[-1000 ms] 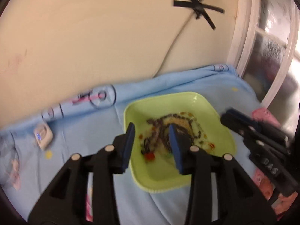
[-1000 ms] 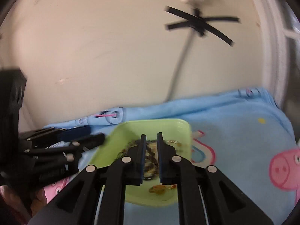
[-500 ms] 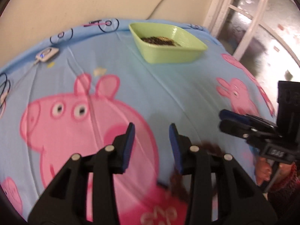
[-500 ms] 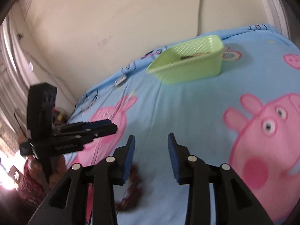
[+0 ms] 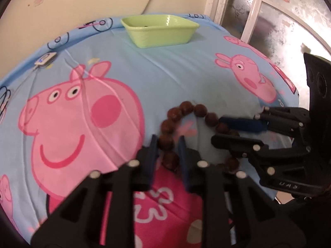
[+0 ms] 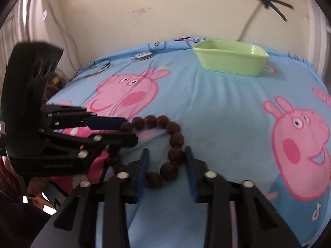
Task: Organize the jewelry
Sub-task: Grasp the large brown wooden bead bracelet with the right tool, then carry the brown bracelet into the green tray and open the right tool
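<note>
Left gripper (image 5: 167, 142): my fingers straddle one bead, parted, not yet pinching.
Bead bracelet (image 5: 187, 107): looped on the sheet (image 5: 165, 66), near me.
Right gripper (image 6: 167, 161): spread around beads; I'd close gently, lift level.
Green tray (image 6: 229, 59): far side, destination I judge.

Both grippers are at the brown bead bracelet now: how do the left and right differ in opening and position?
The left gripper is nearly closed, its fingers close around one bead; the right gripper is wider open, with beads loose between its fingers. The left works the bead bracelet on its left side, the right on its right side. Both straddle beads low over the blue sheet, far from the green tray.
</note>
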The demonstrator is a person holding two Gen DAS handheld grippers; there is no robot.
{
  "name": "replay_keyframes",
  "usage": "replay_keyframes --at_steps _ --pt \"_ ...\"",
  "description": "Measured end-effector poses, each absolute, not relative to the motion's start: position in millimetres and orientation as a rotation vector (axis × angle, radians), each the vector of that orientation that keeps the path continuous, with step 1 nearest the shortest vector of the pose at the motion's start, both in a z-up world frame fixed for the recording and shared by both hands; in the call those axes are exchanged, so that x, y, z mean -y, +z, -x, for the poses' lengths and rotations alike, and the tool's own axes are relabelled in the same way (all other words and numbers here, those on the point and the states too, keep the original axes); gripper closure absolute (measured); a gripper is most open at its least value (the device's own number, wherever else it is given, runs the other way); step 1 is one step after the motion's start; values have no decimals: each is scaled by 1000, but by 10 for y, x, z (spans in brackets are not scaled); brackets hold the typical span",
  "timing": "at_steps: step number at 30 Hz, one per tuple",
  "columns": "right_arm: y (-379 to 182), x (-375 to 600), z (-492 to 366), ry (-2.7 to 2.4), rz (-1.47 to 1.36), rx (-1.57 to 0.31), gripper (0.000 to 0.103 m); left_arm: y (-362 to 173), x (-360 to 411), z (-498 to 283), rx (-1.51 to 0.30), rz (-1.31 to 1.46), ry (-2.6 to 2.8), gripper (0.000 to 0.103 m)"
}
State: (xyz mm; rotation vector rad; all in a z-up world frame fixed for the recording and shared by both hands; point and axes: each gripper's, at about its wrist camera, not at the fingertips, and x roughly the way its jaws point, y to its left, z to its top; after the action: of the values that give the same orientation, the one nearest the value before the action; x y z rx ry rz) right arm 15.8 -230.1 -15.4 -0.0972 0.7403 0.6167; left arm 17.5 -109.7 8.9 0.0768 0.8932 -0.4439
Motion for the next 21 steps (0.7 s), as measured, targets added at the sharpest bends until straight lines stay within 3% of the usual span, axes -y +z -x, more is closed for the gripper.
replay_keyframes --at_steps 14,21 --pt "-141 919 -26 923 327 -748 103 61 -236 374 -890 92 -134 86" --pt "-140 791 115 1025 287 -765 100 78 -483 653 -895 172 -56 85"
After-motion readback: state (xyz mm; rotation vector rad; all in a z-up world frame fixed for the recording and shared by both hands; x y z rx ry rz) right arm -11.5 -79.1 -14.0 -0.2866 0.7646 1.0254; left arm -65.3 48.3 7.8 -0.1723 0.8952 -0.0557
